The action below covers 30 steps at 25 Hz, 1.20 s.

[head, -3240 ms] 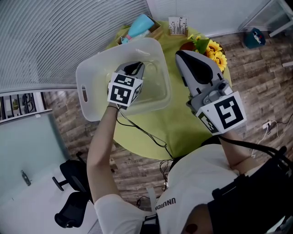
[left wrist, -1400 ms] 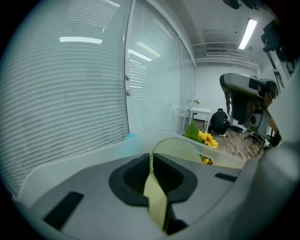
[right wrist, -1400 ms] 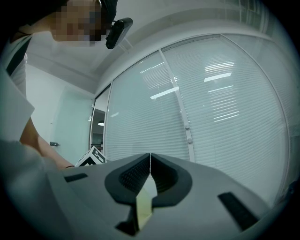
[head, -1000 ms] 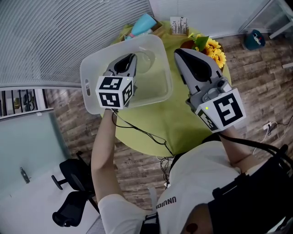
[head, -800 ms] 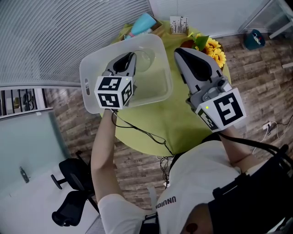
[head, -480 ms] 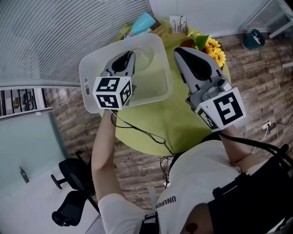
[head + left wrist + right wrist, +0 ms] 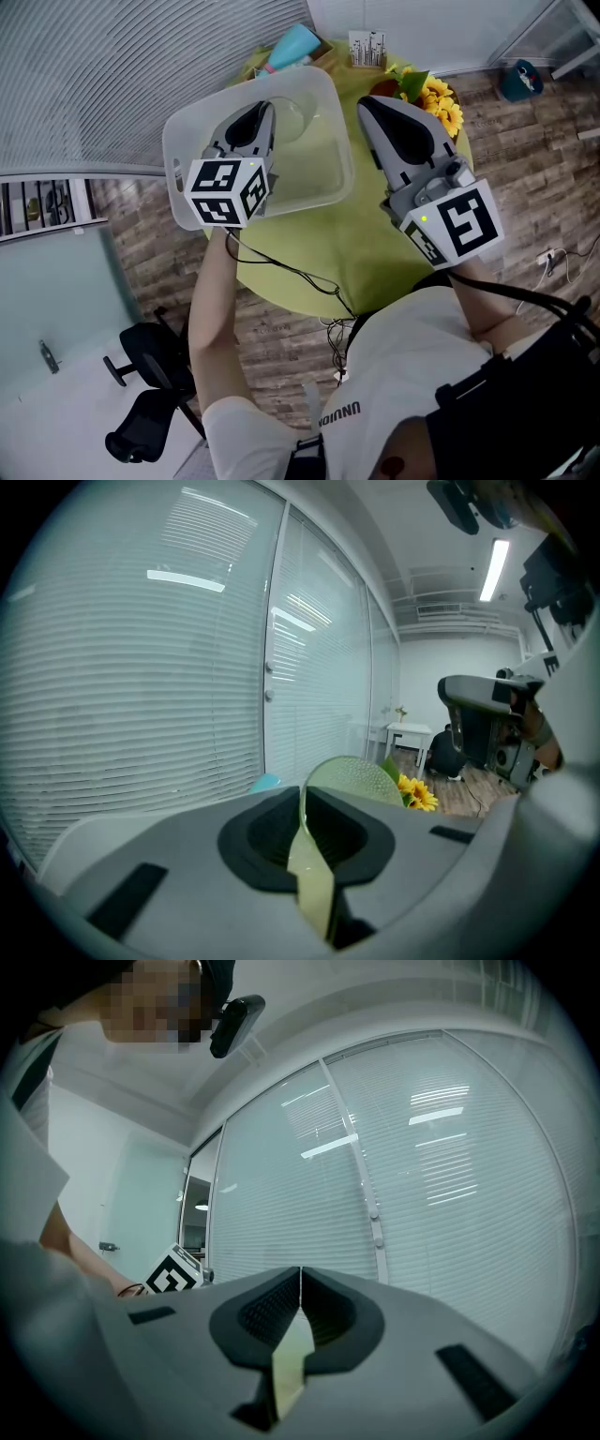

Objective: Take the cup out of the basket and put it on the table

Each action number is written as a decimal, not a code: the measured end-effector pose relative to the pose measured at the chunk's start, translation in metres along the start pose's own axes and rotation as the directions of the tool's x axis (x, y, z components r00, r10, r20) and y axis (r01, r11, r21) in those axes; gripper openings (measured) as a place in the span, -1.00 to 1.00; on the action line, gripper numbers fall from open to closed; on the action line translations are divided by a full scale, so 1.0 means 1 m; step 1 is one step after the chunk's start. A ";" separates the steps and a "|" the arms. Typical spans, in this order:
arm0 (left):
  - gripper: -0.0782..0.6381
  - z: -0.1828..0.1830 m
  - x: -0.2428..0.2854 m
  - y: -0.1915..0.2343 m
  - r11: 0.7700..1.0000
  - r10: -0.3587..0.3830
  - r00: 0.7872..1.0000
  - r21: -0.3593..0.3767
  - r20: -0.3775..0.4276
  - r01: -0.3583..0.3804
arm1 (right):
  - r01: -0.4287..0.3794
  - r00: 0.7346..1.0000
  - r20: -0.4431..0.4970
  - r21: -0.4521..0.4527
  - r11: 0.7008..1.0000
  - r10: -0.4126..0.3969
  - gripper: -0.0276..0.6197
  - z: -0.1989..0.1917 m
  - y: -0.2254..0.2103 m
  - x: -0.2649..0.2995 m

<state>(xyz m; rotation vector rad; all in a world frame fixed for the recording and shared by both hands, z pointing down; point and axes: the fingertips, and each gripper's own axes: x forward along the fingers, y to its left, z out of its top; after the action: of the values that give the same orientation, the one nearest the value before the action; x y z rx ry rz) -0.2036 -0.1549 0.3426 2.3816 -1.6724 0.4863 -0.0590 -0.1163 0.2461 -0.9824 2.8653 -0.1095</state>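
A clear plastic basket stands on the left part of the round yellow-green table. My left gripper hangs over the basket, shut on the wall of a clear dimpled cup. From the left gripper view the cup sticks up past the jaws, its wall pinched between them. To the right of the basket, above the table, my right gripper is held with its jaws pressed together. Nothing shows between the jaws in the right gripper view.
At the table's far edge lie a teal object, a small white card stand and sunflowers. A black cable runs from the left gripper over the near table edge. An office chair stands on the wood floor below left.
The left gripper has risen out of the basket's bottom with the cup and drifted a little left. The right gripper has hardly moved.
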 end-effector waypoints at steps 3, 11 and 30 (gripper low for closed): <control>-0.69 0.001 -0.002 0.001 1.000 0.004 1.000 -0.004 0.007 -0.004 | 0.000 1.000 -0.001 0.001 1.000 0.000 -0.85 0.000 0.000 0.000; -0.69 0.004 -0.006 0.001 1.000 0.008 1.000 -0.005 0.028 -0.008 | -0.003 1.000 -0.001 0.000 1.000 0.003 -0.85 -0.001 0.002 0.000; -0.69 0.019 -0.017 0.005 0.999 0.034 0.995 -0.014 0.093 -0.033 | -0.002 1.000 -0.006 0.008 1.000 0.002 -0.85 -0.004 0.002 -0.001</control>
<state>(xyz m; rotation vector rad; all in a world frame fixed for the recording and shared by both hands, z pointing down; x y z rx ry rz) -0.2111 -0.1482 0.3183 2.4058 -1.7513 0.3744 -0.0602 -0.1137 0.2496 -0.9792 2.8685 -0.1244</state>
